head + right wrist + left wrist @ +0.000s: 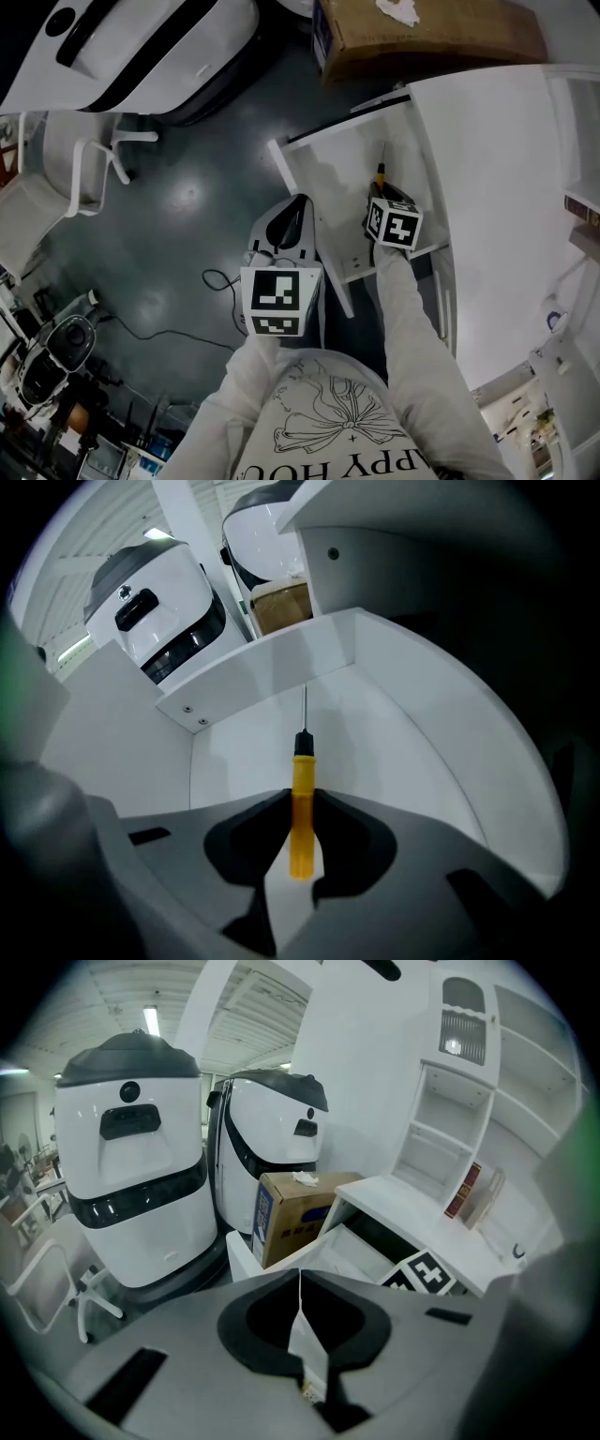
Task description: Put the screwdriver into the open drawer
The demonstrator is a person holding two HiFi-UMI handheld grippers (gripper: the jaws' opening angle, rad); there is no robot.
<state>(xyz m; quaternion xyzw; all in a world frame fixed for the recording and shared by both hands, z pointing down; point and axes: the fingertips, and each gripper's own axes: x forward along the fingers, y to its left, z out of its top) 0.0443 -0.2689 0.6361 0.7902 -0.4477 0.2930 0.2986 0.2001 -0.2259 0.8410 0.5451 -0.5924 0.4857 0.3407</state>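
Note:
The screwdriver [381, 174] has a yellow handle [302, 808] and a thin metal shaft that points at the drawer's far wall. My right gripper [382, 195] is shut on the handle and holds it low inside the open white drawer [333, 183]; in the right gripper view the drawer's floor [403, 733] lies just beneath the tool. My left gripper [300, 208] hangs over the dark floor beside the drawer's left wall. Its jaws meet in a thin line [300, 1288] with nothing between them. From the left gripper view the drawer [349, 1252] shows just beyond.
The drawer sticks out of a white desk [506, 187] on the right. A cardboard box [422, 33] stands behind the drawer. Two white machines [131, 1166] are at the back left, a white chair [66, 178] at the left, a cable [178, 328] on the floor.

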